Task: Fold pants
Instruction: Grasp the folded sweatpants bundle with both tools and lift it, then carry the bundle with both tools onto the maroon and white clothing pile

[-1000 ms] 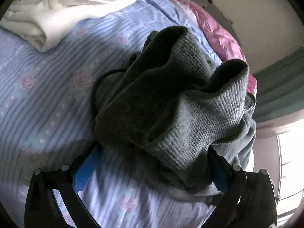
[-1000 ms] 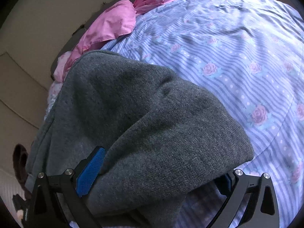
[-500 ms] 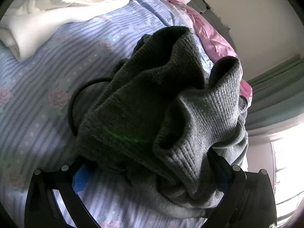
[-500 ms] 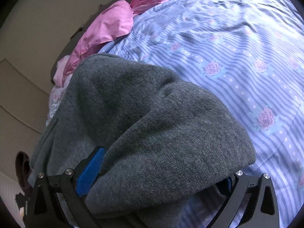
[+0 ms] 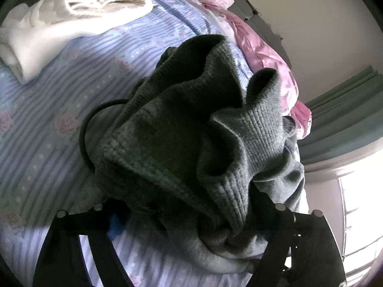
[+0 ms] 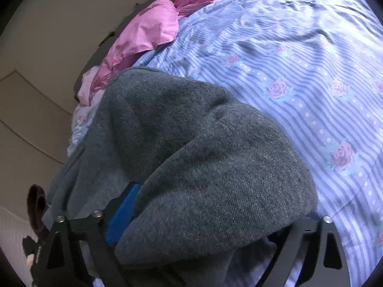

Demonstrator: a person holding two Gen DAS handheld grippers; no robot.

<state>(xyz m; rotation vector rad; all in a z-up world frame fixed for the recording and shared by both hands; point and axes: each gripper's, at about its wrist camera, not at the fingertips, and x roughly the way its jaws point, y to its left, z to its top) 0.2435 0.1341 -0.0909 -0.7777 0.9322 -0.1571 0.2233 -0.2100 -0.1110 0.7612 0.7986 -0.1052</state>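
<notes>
Covering the bed, striped floral sheet (image 6: 299, 76) lies rumpled.

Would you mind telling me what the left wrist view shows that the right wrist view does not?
Only the left wrist view shows the folded white garment, a black cord loop, green curtains and a bright window. Only the right wrist view shows a dark brown item at its lower left edge. Both show the grey pants bunched between open jaws, the striped floral bedsheet and the pink fabric.
</notes>
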